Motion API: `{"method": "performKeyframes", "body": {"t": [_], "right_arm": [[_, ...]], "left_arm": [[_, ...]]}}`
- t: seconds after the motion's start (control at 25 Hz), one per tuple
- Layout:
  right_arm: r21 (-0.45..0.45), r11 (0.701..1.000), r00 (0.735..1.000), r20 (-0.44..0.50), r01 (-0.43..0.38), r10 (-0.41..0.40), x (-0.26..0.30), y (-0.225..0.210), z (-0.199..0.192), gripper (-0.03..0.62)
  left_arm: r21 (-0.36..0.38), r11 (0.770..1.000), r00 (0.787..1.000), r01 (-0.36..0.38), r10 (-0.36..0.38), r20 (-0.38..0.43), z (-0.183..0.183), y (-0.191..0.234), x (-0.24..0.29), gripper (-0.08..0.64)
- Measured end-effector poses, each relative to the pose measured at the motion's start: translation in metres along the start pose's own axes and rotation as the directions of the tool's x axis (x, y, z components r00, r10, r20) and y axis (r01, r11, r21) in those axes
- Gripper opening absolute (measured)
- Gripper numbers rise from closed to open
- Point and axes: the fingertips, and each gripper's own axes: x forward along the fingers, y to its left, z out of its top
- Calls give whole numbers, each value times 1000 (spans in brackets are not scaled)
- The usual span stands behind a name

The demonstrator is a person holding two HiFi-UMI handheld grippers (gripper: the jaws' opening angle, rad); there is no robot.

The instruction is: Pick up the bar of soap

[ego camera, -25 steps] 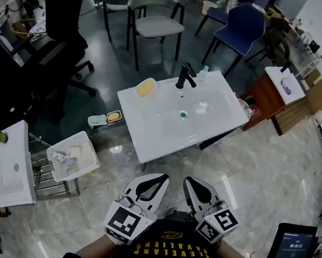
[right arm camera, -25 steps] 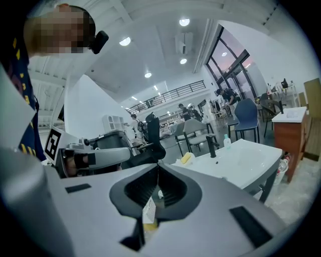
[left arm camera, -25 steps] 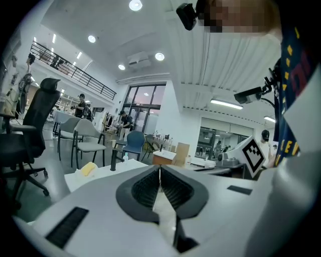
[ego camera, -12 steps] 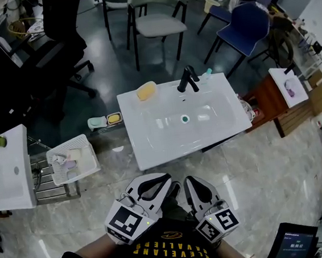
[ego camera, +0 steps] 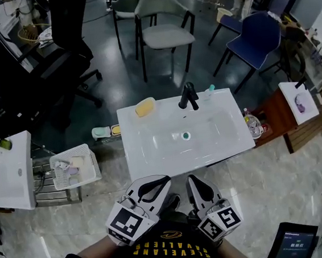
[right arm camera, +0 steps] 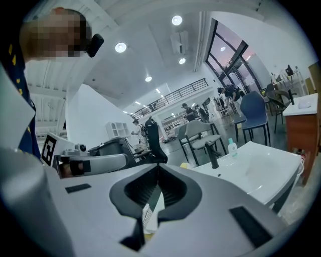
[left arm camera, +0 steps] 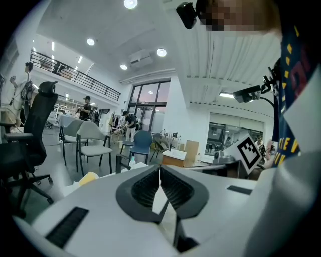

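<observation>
sink [ego camera: 152,155] white | faucet [ego camera: 188,96] black (at rear rim) | basket [ego camera: 94,164] left of sink

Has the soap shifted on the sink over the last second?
No. The soap lies at the sink's back left corner, left of the faucet, as before; only the head view itself has shifted.

The head view looks steeply down at the sink [ego camera: 152,149] and soap [ego camera: 146,106]; both gripper views face them level, from nearby.

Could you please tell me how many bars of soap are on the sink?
1: the soap lies on the far left corner of the sink, left of the faucet. No other bar shows on it.
</observation>
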Motion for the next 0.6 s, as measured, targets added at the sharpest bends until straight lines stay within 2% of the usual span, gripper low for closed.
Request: {"method": "performKeyframes", "body": {"t": [0.36,0.6], "right_arm": [[31,997,997,4,-71,71,0,-60,20,17],[78,994,997,12,-78,78,-9,-91,28,17]], "left_arm": [[-3,998,998,-58,57,-31,6,-9,61,12],[-14,998,996,-62,61,-57,5,-22,91,12]]}}
